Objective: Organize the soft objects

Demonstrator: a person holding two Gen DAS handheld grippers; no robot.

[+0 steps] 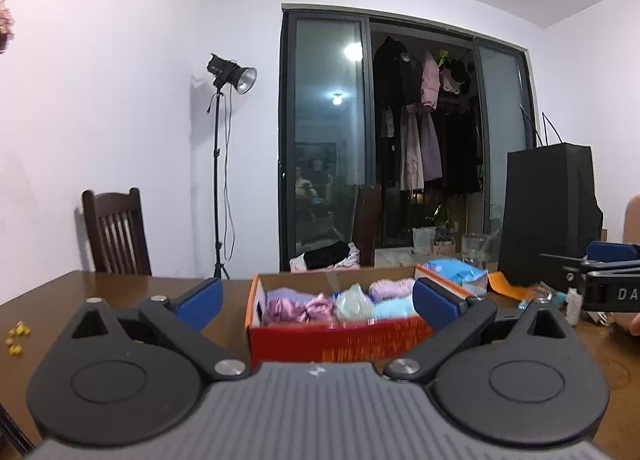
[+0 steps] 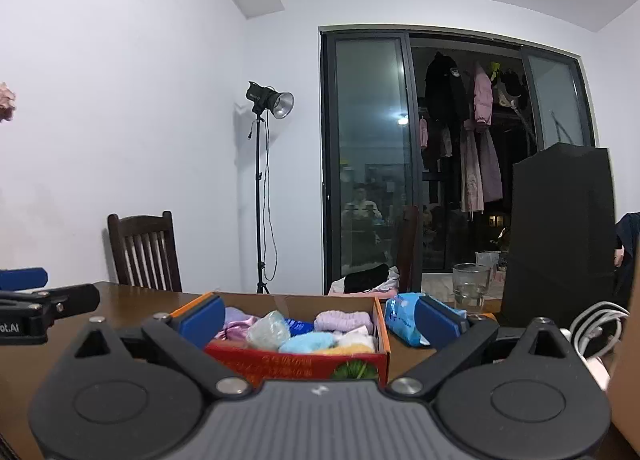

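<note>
A red and orange cardboard box (image 1: pixel 336 342) sits on the brown table, open at the top. It holds several soft items: pink satin cloth (image 1: pixel 280 310), a lilac knit piece (image 1: pixel 390 286), a light blue one (image 1: pixel 394 308) and a clear bag (image 1: pixel 354 302). My left gripper (image 1: pixel 318 298) is open and empty, its blue pads on either side of the box. The box also shows in the right wrist view (image 2: pixel 304 360), with my right gripper (image 2: pixel 320 318) open and empty just in front of it. A blue soft pack (image 2: pixel 402 320) lies right of the box.
A drinking glass (image 2: pixel 470 286) and a tall black paper bag (image 2: pixel 560 232) stand at the right back. White cables (image 2: pixel 596 326) lie at the right edge. Small gold pieces (image 1: pixel 16 336) lie on the table's left. A dark wooden chair (image 1: pixel 116 232) stands behind the table.
</note>
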